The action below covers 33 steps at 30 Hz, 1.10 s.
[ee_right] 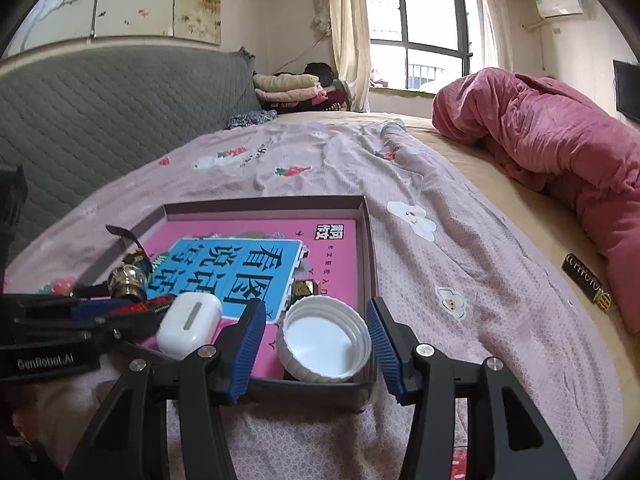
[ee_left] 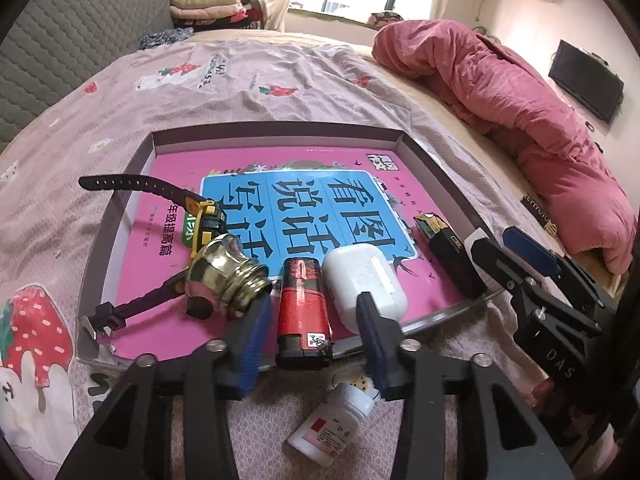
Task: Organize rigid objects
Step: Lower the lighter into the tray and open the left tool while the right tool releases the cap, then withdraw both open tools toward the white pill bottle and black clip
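White pill bottle (ee_left: 332, 420) lies on the bedsheet (ee_left: 280, 92), seen only by the left wrist. Left gripper (ee_left: 310, 344) jaws released around the red lighter (ee_left: 304, 312), its long axis pointing away, inside the tray (ee_left: 276, 138). Right gripper (ee_right: 316, 344) jaws released astride a white cap (ee_right: 326, 338); earbud case (ee_right: 190, 326) beside it, black box (ee_left: 448, 256) partly hidden.

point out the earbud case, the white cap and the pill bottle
earbud case (ee_left: 366, 282), left wrist view, top face
white cap (ee_right: 326, 340), right wrist view, inner floor
pill bottle (ee_left: 330, 424), left wrist view, label side
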### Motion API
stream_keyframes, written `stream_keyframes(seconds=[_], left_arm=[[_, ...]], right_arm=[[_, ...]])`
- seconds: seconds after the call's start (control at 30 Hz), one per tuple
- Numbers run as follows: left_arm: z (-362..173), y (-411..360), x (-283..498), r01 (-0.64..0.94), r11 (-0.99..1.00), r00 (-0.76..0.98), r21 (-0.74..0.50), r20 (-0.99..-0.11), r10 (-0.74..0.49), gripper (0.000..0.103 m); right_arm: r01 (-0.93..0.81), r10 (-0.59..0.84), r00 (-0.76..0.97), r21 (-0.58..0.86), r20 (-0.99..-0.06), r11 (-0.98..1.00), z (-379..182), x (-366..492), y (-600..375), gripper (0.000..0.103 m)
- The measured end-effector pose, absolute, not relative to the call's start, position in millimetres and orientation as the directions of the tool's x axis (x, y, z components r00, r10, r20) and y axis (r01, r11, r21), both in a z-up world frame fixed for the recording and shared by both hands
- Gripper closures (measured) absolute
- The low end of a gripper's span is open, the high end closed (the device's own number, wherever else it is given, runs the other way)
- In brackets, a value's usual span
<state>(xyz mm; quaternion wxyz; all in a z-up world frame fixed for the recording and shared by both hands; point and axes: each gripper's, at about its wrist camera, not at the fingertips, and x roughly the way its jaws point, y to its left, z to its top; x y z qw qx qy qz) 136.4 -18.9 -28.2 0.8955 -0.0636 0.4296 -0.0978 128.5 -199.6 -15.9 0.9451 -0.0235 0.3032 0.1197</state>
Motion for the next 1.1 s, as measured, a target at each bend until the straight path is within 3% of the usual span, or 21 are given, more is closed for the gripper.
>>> stream_keyframes(seconds=[0.47,0.6,1.1], left_arm=[[-12.4,-23.0,122.1,0.146,0.974,0.633,-0.173,-0.74,-0.227,0.054],[-7.3,-22.6,117.0,0.146,0.976,0.641,-0.163,-0.735,-0.219,0.047],[10.9,-3.2,85.5,0.126,0.98,0.656,-0.157,-0.728,-0.201,0.045]], right_arm=[[-0.264,0.209,0.813,-0.024,-0.544,0.964,-3.4,109.1,-194.1,0.051],[-0.258,0.2,0.817,-0.032,-0.54,0.966,0.0,106.9,-194.5,0.051],[-0.309,0.228,0.812,-0.065,-0.538,0.949,12.7,81.8,-181.7,0.051]])
